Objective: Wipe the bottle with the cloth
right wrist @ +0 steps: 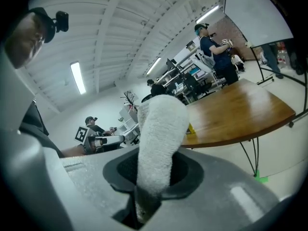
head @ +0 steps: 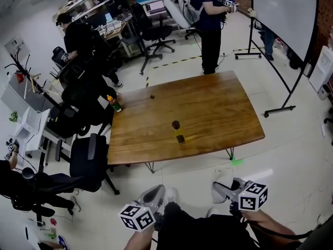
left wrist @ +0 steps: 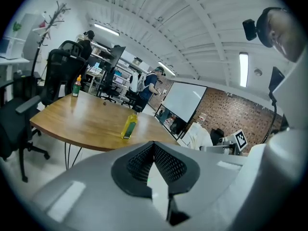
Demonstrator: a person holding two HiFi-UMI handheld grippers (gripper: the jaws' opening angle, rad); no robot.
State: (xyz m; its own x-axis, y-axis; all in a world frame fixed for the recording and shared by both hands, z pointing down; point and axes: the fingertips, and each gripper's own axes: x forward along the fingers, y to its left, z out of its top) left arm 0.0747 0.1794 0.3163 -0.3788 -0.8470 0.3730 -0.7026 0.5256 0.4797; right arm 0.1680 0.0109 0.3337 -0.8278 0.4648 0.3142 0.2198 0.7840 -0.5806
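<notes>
A yellow bottle (head: 179,136) with a dark cap stands upright near the front edge of the wooden table (head: 218,113). Both grippers hang low in front of the table, well short of it. My left gripper (head: 152,195) is shut with nothing between its jaws; in the left gripper view (left wrist: 154,147) the bottle (left wrist: 129,126) stands far ahead. My right gripper (right wrist: 155,173) is shut on a white terry cloth (right wrist: 159,138) that sticks up out of the jaws. The cloth hides most of the bottle (right wrist: 191,128) in the right gripper view. In the head view the right gripper (head: 228,189) is at the bottom right.
A second bottle (head: 113,103) with an orange cap stands at the table's left corner, and a small dark object (head: 152,96) lies further back. Black office chairs (head: 88,163) crowd the table's left side. A whiteboard on wheels (head: 285,14) stands at right. People stand beyond the table.
</notes>
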